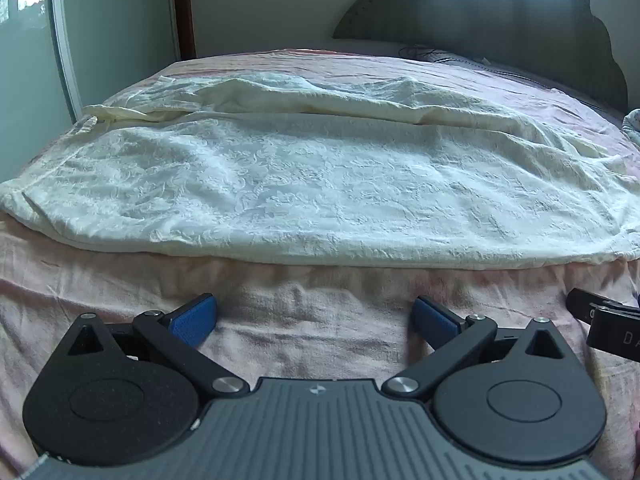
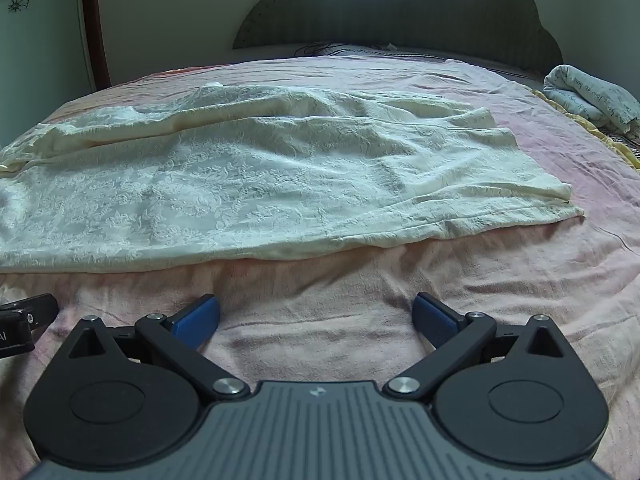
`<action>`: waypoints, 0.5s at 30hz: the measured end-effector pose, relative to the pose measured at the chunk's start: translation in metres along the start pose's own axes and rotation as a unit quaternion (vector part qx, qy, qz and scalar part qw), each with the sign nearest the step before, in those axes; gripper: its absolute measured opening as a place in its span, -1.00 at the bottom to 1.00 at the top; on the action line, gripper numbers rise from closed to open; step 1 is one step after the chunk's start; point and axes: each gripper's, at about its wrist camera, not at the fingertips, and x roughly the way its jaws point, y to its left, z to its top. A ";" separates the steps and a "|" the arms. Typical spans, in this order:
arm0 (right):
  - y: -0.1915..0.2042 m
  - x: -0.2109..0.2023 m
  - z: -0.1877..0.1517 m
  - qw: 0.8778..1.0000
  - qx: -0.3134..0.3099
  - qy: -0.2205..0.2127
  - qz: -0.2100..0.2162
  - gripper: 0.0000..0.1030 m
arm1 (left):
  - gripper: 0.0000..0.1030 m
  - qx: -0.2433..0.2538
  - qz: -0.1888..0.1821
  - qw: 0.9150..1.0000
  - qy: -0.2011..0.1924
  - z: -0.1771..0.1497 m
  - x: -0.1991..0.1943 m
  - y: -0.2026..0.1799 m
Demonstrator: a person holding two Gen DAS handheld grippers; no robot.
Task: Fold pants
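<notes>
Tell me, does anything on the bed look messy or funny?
A little. The pants lie spread across the pink sheet, but the far leg is bunched and rumpled, not flat. A rolled blanket sits at the bed's right edge. Nothing is spilled or torn. Both grippers, left and right, are open and empty.

A bare strip of pink bedsheet (image 2: pixel 320 320) lies open between both tools and the near edge of the cream pants (image 1: pixel 320 184). Right of the pants the bed is clear up to a folded quilt (image 2: pixel 592 100); the headboard (image 2: pixel 400 12) closes the far side.
</notes>
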 end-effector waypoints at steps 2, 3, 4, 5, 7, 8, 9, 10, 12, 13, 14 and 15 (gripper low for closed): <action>0.000 0.000 0.000 1.000 0.001 0.000 0.001 1.00 | 1.00 -0.005 -0.003 1.000 0.000 0.000 0.000 0.001; 0.000 0.000 0.000 1.000 0.001 0.000 0.001 1.00 | 1.00 -0.004 -0.002 1.000 0.000 0.000 0.000 0.001; 0.000 0.000 0.000 1.000 0.001 0.000 0.001 1.00 | 1.00 -0.003 -0.002 1.000 0.000 0.000 0.000 0.001; 0.000 0.000 0.000 1.000 0.001 0.000 0.001 1.00 | 1.00 -0.003 -0.002 1.000 0.000 0.000 0.000 0.000; 0.000 0.000 0.000 1.000 0.001 0.000 0.001 1.00 | 1.00 -0.003 -0.002 1.000 -0.001 0.000 0.000 0.000; 0.000 0.000 0.000 1.000 0.001 0.000 0.001 1.00 | 1.00 -0.003 -0.002 1.000 -0.001 0.000 0.000 0.000; 0.000 0.000 0.000 1.000 0.001 0.000 0.001 1.00 | 1.00 -0.003 -0.002 1.000 -0.001 0.000 0.000 0.000; 0.000 0.000 0.000 1.000 0.001 0.000 0.000 1.00 | 1.00 -0.003 -0.002 1.000 -0.001 0.000 0.000 0.000; 0.000 0.000 0.000 1.000 0.001 0.000 0.001 1.00 | 1.00 -0.003 -0.002 1.000 -0.001 0.000 0.000 0.000; 0.000 0.000 0.000 1.000 0.000 0.000 0.000 1.00 | 1.00 -0.003 -0.002 1.000 -0.001 0.000 0.000 0.000; 0.000 0.000 0.000 1.000 0.000 0.000 0.000 1.00 | 1.00 -0.003 -0.003 1.000 -0.001 0.000 0.000 0.001; 0.000 0.000 0.000 1.000 0.000 0.000 0.000 1.00 | 1.00 -0.003 -0.003 1.000 -0.002 0.000 0.000 0.001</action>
